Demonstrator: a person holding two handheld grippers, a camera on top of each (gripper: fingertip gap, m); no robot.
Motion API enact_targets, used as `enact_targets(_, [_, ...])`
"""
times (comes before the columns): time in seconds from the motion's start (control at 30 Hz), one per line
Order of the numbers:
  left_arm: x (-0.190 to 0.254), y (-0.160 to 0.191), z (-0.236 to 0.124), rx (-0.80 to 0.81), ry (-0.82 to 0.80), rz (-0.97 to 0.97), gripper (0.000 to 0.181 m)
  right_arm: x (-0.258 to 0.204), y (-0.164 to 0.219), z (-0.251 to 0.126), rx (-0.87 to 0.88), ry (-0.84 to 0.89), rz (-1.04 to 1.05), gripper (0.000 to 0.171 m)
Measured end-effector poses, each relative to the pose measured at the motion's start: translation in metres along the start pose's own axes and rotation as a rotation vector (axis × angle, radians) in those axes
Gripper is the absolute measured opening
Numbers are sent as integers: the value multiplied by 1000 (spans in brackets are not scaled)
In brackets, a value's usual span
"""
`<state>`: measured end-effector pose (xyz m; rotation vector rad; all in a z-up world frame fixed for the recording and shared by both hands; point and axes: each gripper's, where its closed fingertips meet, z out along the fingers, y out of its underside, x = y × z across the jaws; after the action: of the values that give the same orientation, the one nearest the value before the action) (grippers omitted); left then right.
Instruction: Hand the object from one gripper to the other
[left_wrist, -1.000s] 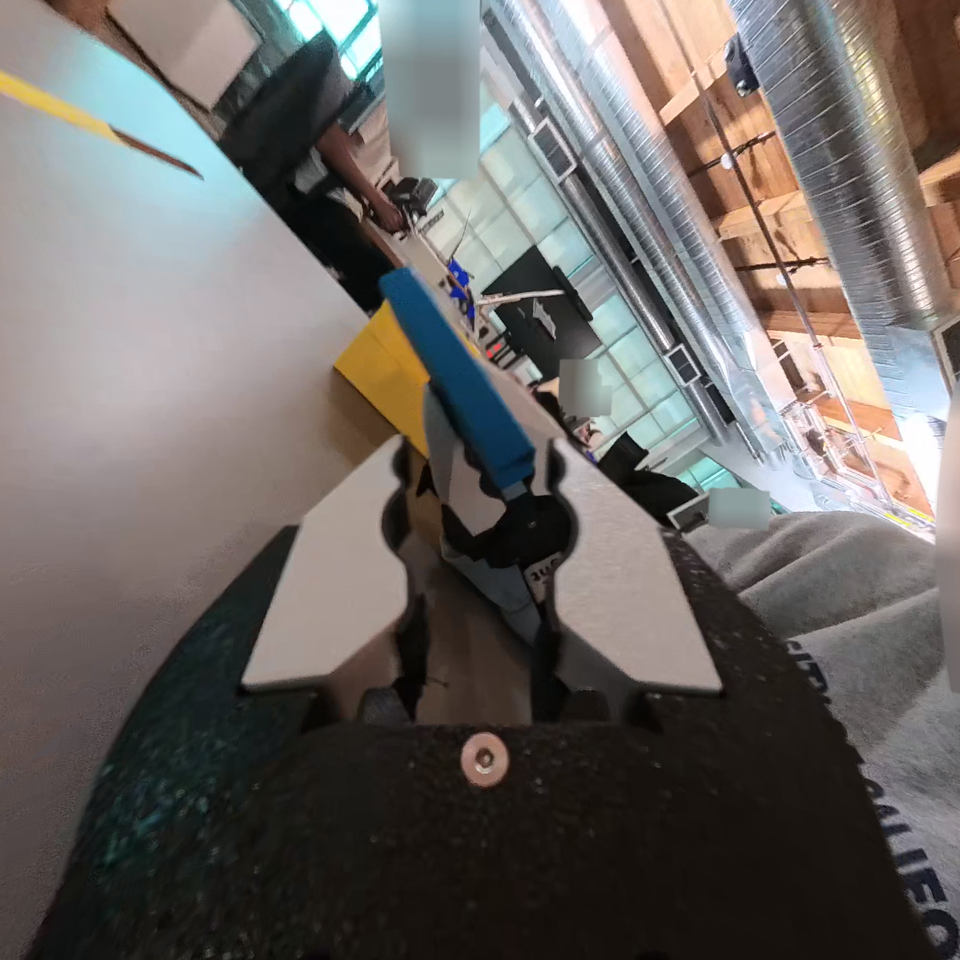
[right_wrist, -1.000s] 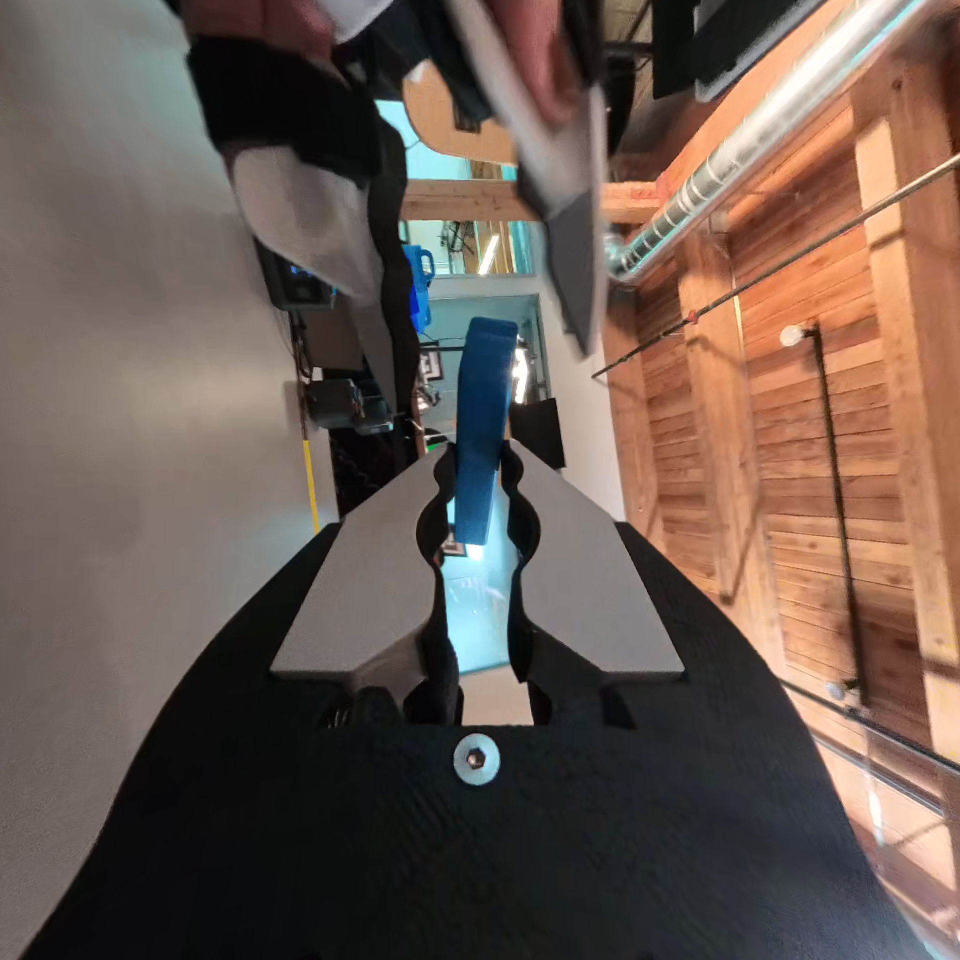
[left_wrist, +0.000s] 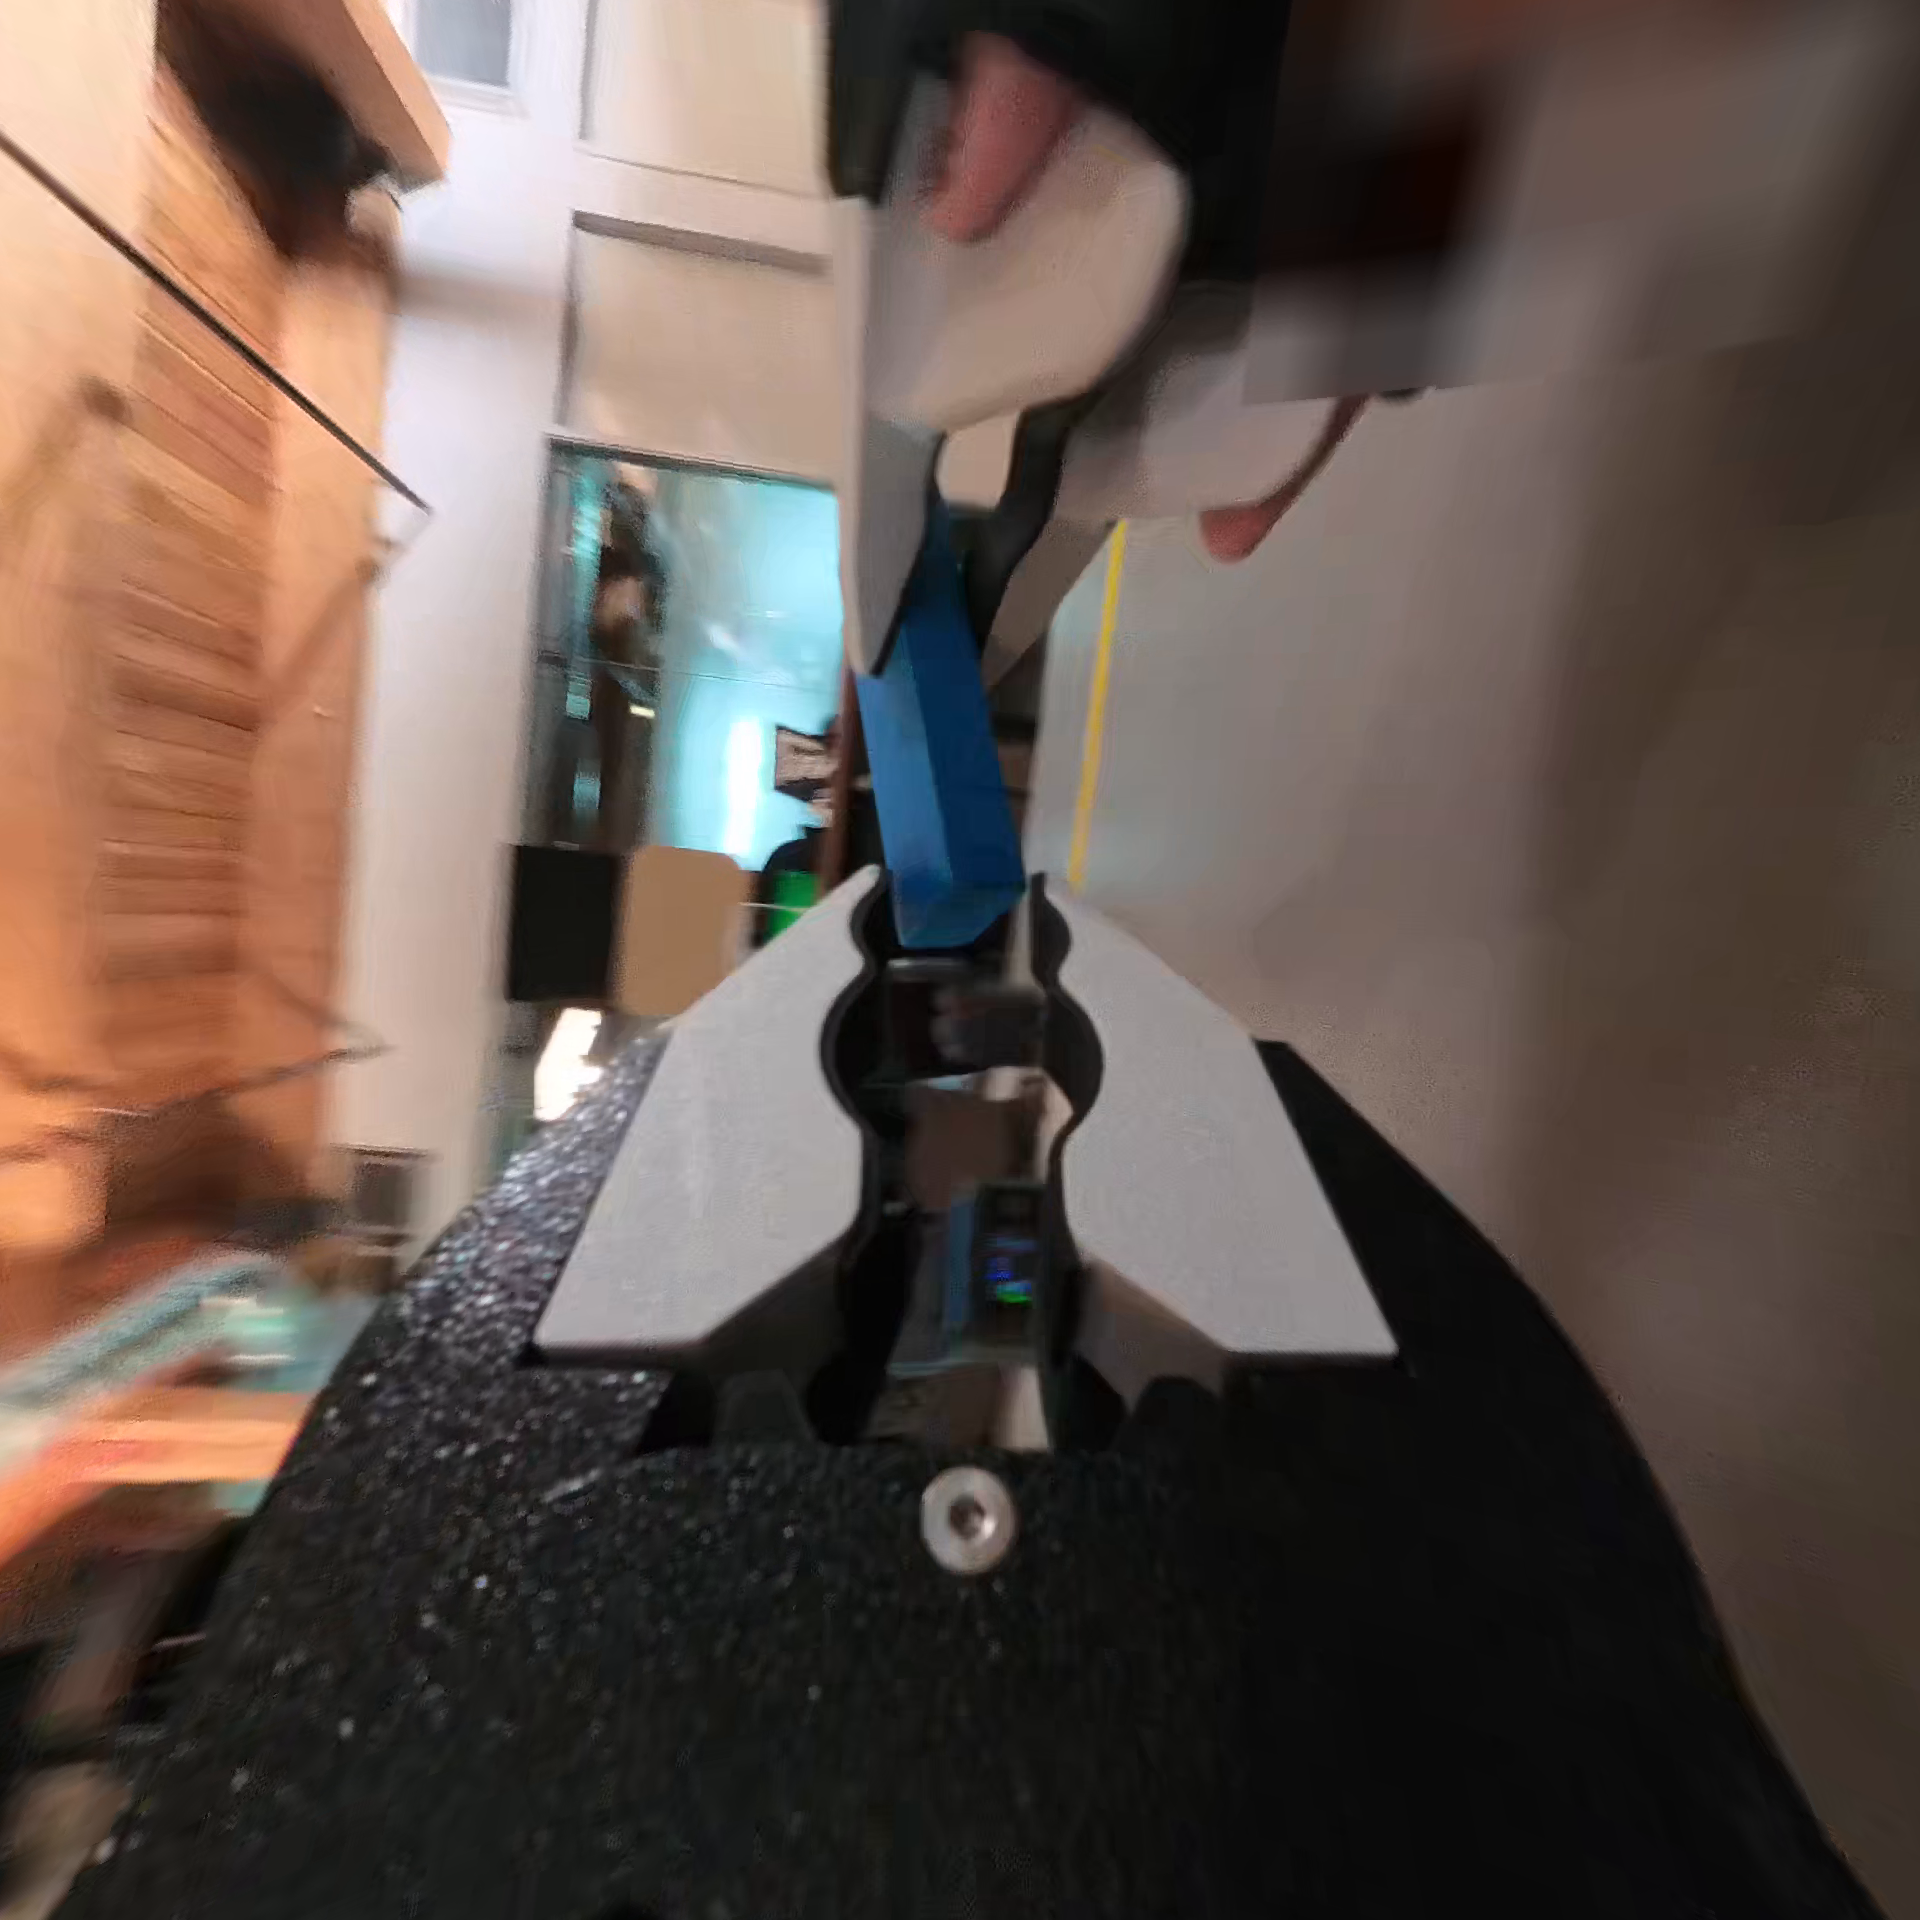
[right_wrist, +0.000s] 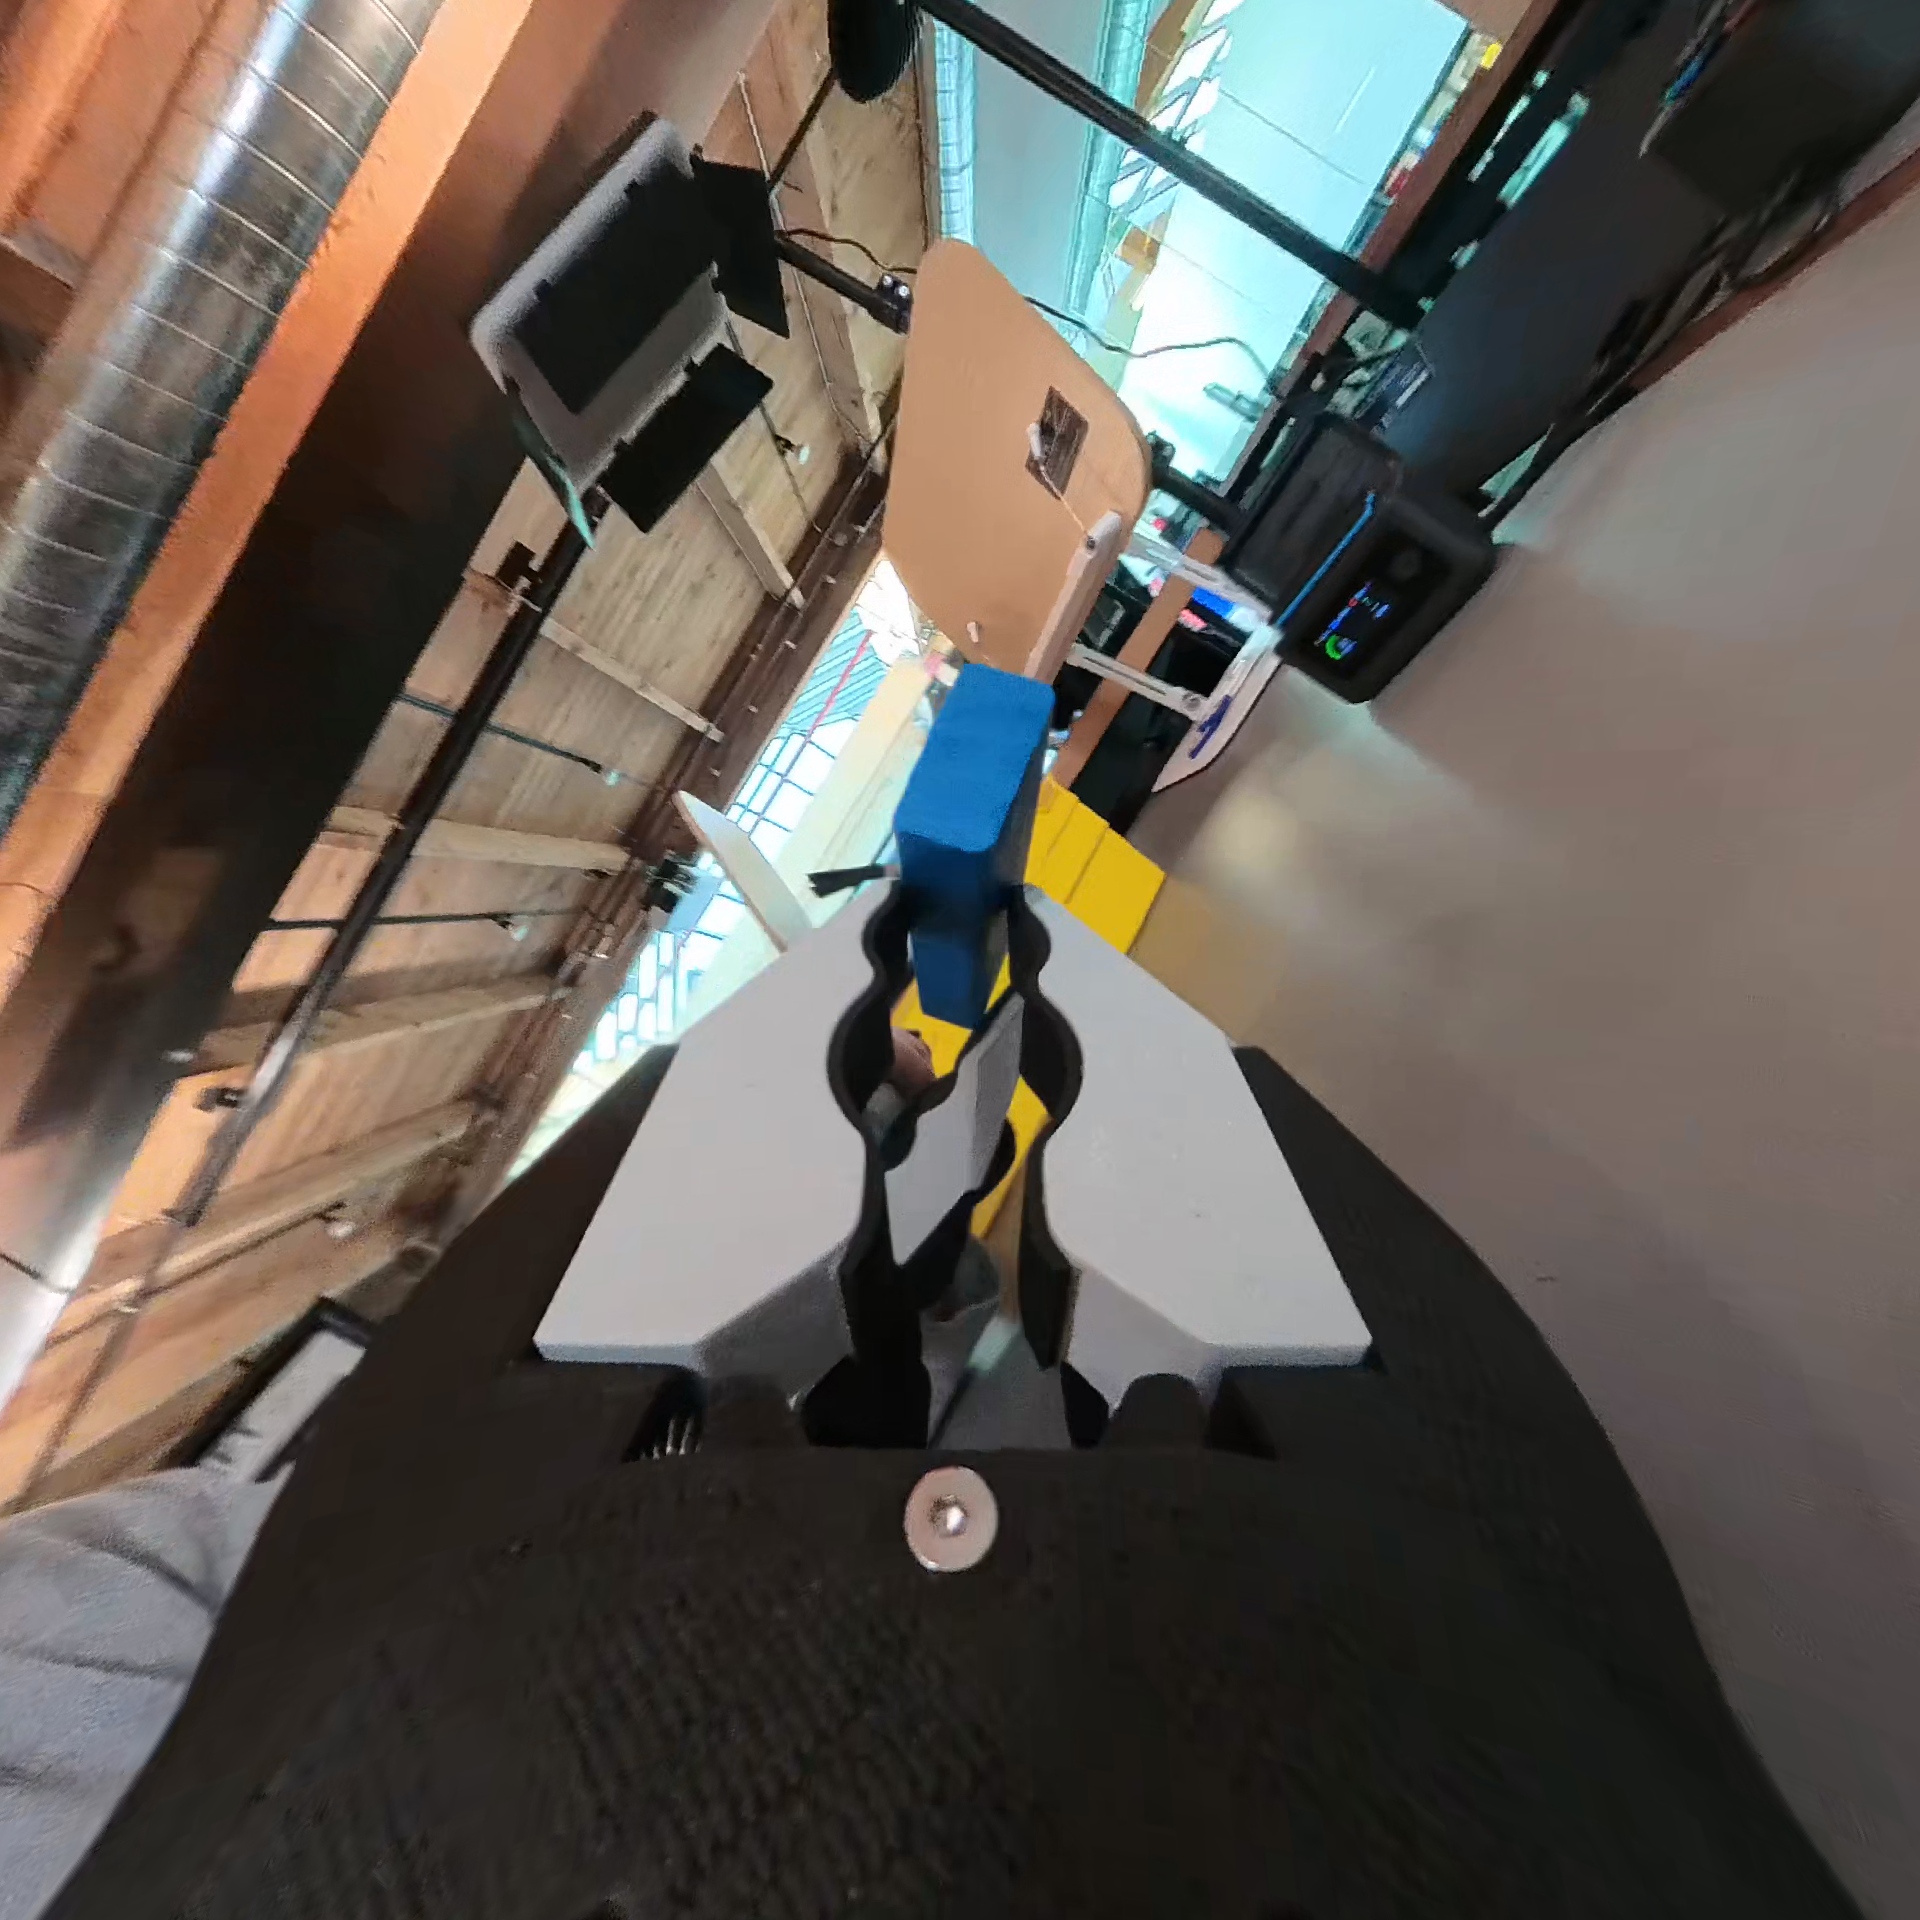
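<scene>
The blue block is a plain long slab, matte, squared edges, no label or writing on it that I can spot; right gripper has its tips pinched on the near end, block poking out past them; in the blurry left view the left gripper sits around the block's other end, grip unclear.

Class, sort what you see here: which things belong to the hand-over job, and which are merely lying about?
In the job: blue block; right gripper clamping it; left gripper, tips at its free end.

Lying about: yellow box; wooden chair; black device with a lit screen; silver duct.
</scene>
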<state>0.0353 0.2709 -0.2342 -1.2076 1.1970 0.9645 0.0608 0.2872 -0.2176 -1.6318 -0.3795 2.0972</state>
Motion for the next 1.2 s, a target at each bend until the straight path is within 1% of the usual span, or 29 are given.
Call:
enact_targets(0.07, [-3, 1, -1, 50, 61, -276, 46, 1, -2, -1, 3, 49, -111, 16])
enact_targets(0.13, [-14, 10, -1, 76, 75, -544, 68, 0, -7, -3, 9, 95, -239, 16])
enact_targets(0.2, [-23, 23, -1, 98, 69, -761, 89, 1, -11, -5, 11, 173, -399, 16])
enact_targets(0.27, [-29, 38, -1, 123, 60, -977, 89, 5, -15, -8, -10, 280, -604, 16])
enact_targets(0.33, [-34, 47, -1, 194, 80, -1229, 87, 5, -17, -10, -37, 395, -845, 16])
enact_targets(0.43, [-40, 61, -1, 303, 119, -1576, 94, 4, -23, -15, -98, 613, -1275, 15])
enact_targets(0.5, [-41, 74, -2, 334, 106, -1700, 94, -7, -29, -18, -128, 743, -1573, 15])
enact_targets(0.53, [-42, 80, -3, 347, 88, -1742, 93, -18, -32, -20, -129, 791, -1685, 15])
enact_targets(0.57, [-44, 84, -4, 361, 75, -1775, 92, -30, -33, -22, -140, 826, -1750, 15])
enact_targets(0.6, [-46, 87, -6, 370, 65, -1796, 90, -43, -31, -25, -165, 848, -1771, 16])
enact_targets(0.63, [-47, 89, -7, 373, 55, -1803, 88, -57, -30, -29, -207, 863, -1763, 15])
enact_targets(0.7, [-47, 90, -8, 372, 46, -1800, 85, -82, -32, -48, -357, 917, -1677, 15])
enact_targets(0.77, [-46, 86, -6, 371, 62, -1795, 84, -102, -43, -88, -523, 995, -1475, 15])
enact_targets(0.83, [-43, 81, -4, 365, 86, -1784, 83, -111, -58, -146, -669, 1108, -1168, 16])
enact_targets(0.93, [-41, 75, -3, 349, 107, -1740, 82, -106, -90, -261, -869, 1470, -813, 16])
enact_targets(0.97, [-40, 73, -3, 344, 112, -1726, 82, -103, -89, -290, -921, 1526, -661, 16])
enact_targets(1.0, [-39, 71, -2, 341, 118, -1715, 81, -98, -84, -310, -958, 1530, -514, 16])
enact_targets(1.07, [-38, 68, -2, 335, 127, -1696, 80, -89, -77, -336, -1009, 1520, -319, 16])
enact_targets(1.13, [-37, 65, -3, 336, 137, -1685, 78, -81, -68, -352, -1045, 1509, -174, 16])
enact_targets(1.2, [-37, 64, -3, 334, 144, -1679, 79, -72, -69, -359, -1040, 1518, -142, 16])
